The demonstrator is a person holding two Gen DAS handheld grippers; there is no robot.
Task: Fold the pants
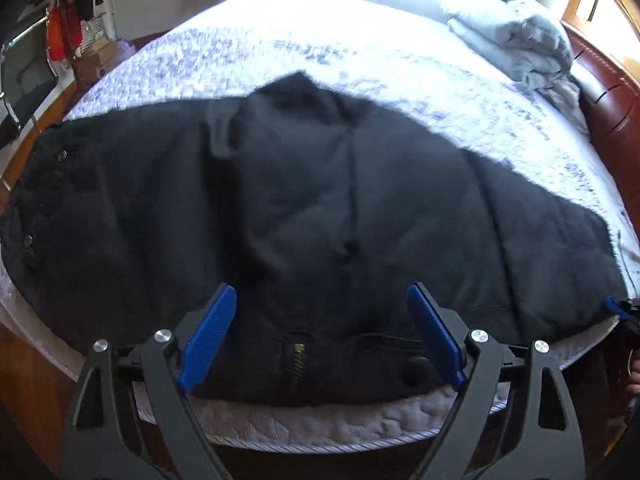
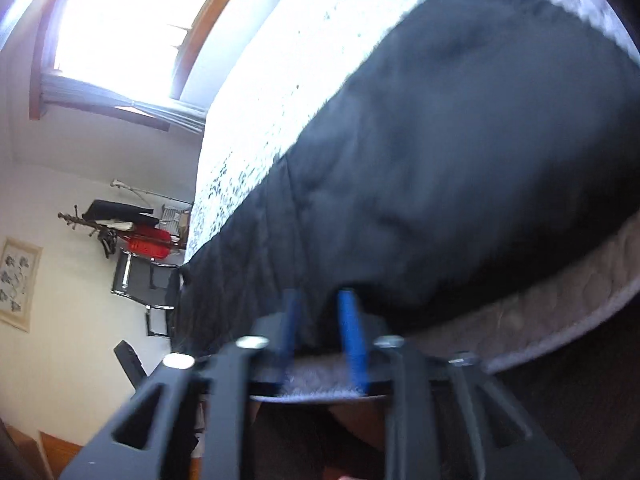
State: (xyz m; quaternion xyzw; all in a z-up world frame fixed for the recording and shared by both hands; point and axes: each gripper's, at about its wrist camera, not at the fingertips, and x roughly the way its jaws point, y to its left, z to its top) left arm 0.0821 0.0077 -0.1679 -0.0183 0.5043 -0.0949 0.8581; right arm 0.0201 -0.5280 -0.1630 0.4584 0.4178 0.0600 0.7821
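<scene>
Dark pants (image 1: 320, 208) lie spread across the bed, the zipper and button of the waist at the near edge. My left gripper (image 1: 322, 312) is open, its blue pads wide apart over the waist, touching nothing. My right gripper (image 2: 320, 300) has its blue fingers close together at the edge of the pants (image 2: 460, 160) near the mattress rim. The fabric seems to sit between them, but the view is blurred. A blue fingertip of the right gripper (image 1: 614, 306) shows at the far right of the left wrist view, at the pants' edge.
The bed has a white and grey patterned cover (image 1: 360, 52) and a quilted mattress side (image 1: 320, 424). A heap of light grey clothes (image 1: 516, 36) lies at the far right by the brown headboard (image 1: 612, 112). A chair (image 2: 144, 276) and window (image 2: 128, 28) stand beyond.
</scene>
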